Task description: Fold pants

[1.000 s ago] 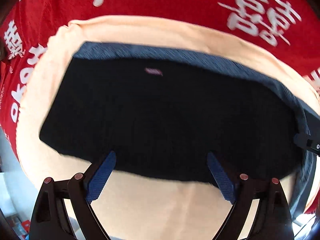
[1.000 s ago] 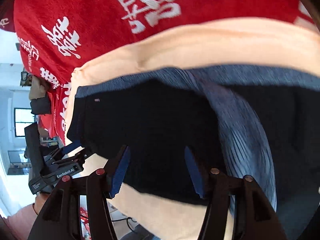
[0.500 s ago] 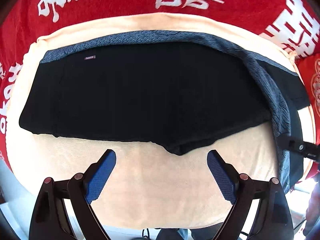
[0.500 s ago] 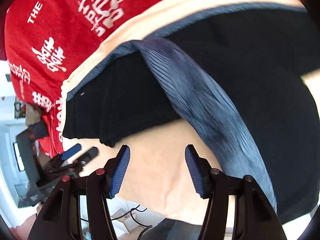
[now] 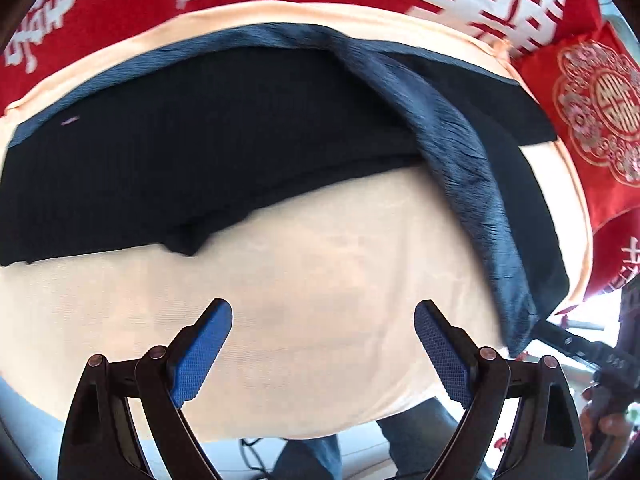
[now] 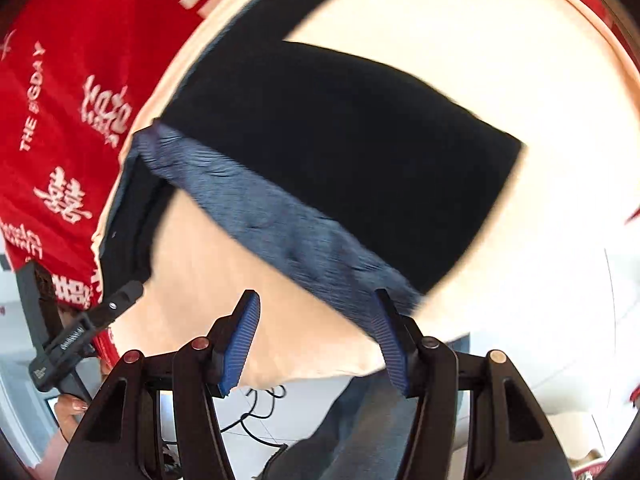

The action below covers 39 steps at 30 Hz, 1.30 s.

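Pants (image 5: pixel 224 152), dark with a blue-grey waistband (image 5: pixel 464 176), lying on the peach cloth (image 5: pixel 320 288) over the red spread (image 5: pixel 120 4), now farther from both tools than a second ago. Running left to right, probably bent near the waistband, though motion blur hinders. Left gripper (image 5: pixel 323 352) and right gripper (image 6: pixel 316 340) both spread, holding nothing.

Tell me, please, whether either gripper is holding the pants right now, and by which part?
Neither: the left gripper and right gripper are both open over the peach cloth, off the pants.
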Motion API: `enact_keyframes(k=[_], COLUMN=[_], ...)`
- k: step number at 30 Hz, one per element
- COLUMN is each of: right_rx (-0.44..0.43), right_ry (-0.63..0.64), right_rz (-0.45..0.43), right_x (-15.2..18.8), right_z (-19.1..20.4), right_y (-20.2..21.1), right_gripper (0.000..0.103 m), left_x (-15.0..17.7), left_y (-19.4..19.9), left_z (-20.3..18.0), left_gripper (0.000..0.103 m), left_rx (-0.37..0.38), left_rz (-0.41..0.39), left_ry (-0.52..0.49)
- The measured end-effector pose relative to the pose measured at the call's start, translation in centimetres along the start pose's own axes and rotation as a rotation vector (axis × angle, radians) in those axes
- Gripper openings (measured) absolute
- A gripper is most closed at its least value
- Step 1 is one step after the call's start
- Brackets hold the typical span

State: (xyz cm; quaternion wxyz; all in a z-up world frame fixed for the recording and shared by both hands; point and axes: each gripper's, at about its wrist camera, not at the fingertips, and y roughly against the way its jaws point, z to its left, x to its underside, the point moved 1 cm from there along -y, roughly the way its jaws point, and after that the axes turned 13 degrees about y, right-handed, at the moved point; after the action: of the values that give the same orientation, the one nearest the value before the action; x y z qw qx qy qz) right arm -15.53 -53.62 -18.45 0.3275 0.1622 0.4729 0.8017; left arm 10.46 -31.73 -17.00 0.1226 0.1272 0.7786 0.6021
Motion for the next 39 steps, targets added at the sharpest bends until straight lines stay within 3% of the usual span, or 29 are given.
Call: enact_keyframes(k=[3,9,13,21,22,23,24,26,28,29,30,33,39], right_rx=[-0.013,-0.174,-0.335,-0.417,-0.426,-0.435,-0.447,-0.483,-0.518,-0.535,-0.547,-0.549,-0.47], right_ry=[-0.032,-0.041,-0.008,-0.088,-0.111,-0.128,-0.141,-0.152,-0.123,-0.097,-0.068,0.011,0.218], right_rz=[0.014,0.012,0.041,0.095,0.093,0.086,0.082,0.059,0.036,0.023,0.006,-0.043,-0.134], right_x=[0.7,0.8,0.5,1.6,1.7,1.5,1.4,1.1,-0.1,-0.8,-1.6,-5.1,-16.2], right_z=[-2.5,-5.0,-4.3,-5.4,-5.8,-5.9,-6.0,-5.6,-4.6,-4.0,-3.2,-1.7,0.0], right_y=[0.3,-0.5,-2.5,-5.1,-5.1,-5.0,-4.9,-4.1,-2.4,-1.5,-0.4,2.6,7.2], right_gripper=[0.061,0.061,0.061,0.06,0.056,0.032,0.018,0.015,0.014,0.014,0.014,0.014,0.012], left_x=[-0.2,-1.4,-1.1,-1.6,-1.7,-1.6,-1.7,-1.8,-2.0,-2.2,-2.4,-3.4,-7.9], left_y=[-1.8,-4.7,-6.0,-6.1,-6.2,-6.1,-6.2,-6.2,-6.1,-6.1,-6.1,-5.4,-2.4], left_z=[-3.0,-8.9,-10.5,-10.7,-10.8,-10.7,-11.0,-11.3,-11.6,-11.7,-11.9,-12.2,-14.8], left_gripper=[0.093,0.093,0.093,0.093,0.093,0.093,0.093,0.093,0.077,0.058,0.047,0.046,0.046], left_rx=[0.037,0.08,0.074,0.077,0.075,0.073,0.078,0.11,0.152,0.173,0.197,0.252,0.287], left_rz=[0.043,0.062,0.083,0.095,0.094,0.094,0.091,0.096,0.108,0.118,0.136,0.15,0.048], left_ry=[-0.015,-0.066,-0.09,-0.083,-0.083,-0.083,-0.082,-0.069,-0.044,-0.035,-0.025,0.027,0.045])
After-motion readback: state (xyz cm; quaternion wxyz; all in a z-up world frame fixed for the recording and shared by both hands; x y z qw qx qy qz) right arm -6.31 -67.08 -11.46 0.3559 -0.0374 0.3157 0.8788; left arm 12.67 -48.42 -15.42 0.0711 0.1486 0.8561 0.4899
